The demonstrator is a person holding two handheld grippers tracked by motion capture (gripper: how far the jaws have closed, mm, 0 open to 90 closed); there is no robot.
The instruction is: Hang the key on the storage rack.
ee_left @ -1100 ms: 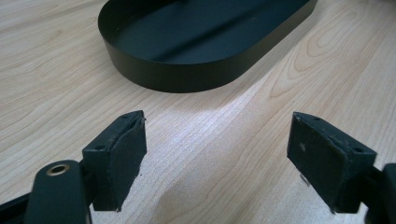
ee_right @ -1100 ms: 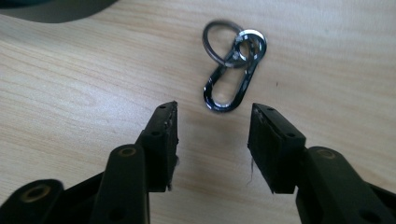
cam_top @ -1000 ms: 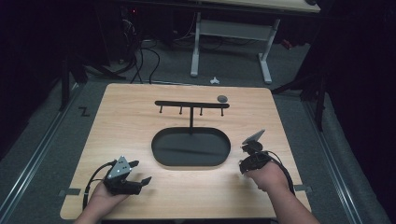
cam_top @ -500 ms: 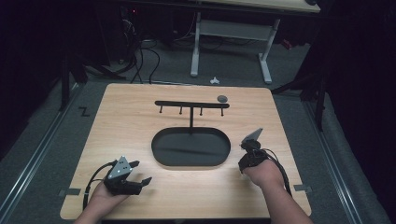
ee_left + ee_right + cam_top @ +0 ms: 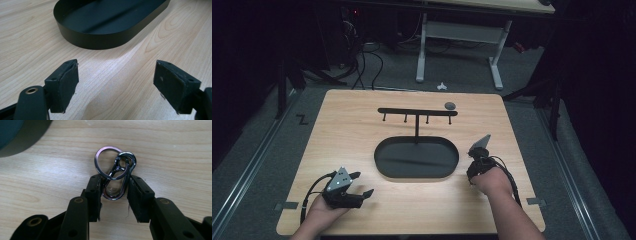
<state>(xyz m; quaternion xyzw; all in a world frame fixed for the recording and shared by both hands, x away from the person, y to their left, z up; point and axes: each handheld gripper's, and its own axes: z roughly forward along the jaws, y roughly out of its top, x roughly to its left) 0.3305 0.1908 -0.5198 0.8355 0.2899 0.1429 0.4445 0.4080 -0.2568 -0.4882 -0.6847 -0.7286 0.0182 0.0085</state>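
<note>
Light wood table (image 5: 362, 145), so early days: my right gripper (image 5: 114, 191) has its jaws clamped on the shiny metal carabiner keyring (image 5: 115, 172) beside the black oval tray (image 5: 416, 172). Hanging it on the black 4-peg rack (image 5: 417, 111) remains; left gripper (image 5: 115, 82) gapes apart, idle.

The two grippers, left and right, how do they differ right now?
The left gripper has its fingers spread wide with nothing between them; the right gripper has closed on a shiny metal carabiner clip with a key ring. The left points at the black oval metal tray; the right points down at the light wooden table. Both have black padded fingers.
</note>
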